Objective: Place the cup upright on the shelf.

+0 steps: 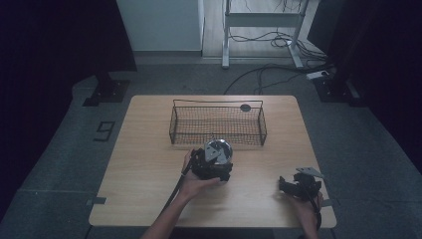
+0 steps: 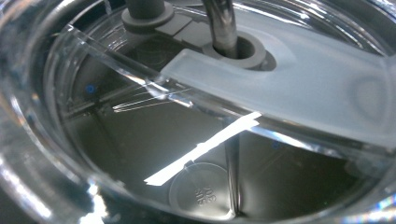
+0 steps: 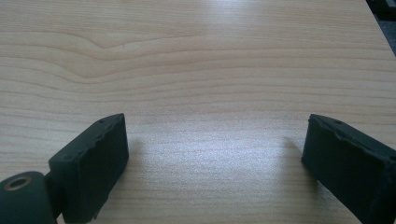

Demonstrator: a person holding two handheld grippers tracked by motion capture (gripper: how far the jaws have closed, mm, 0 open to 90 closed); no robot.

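Note:
A shiny steel tumbler (image 1: 220, 148) with a clear lid sits just in front of the wire basket (image 1: 174, 124). My left gripper (image 1: 211, 167) is pressed right up against it, held by the person's left hand. In the left gripper view the clear lid (image 2: 299, 79), its metal straw (image 2: 222, 23) and the steel inside (image 2: 140, 140) are very close, and they hide the jaws. My right gripper (image 1: 298, 185) rests low over the table's front right. Its fingers (image 3: 93, 158) stand wide apart with bare wood between them.
The empty black wire basket stands at the back middle of the wooden table (image 1: 144, 164). A small black round disc (image 1: 245, 107) lies behind it. Cables and a desk frame (image 1: 263, 20) are on the floor beyond the table.

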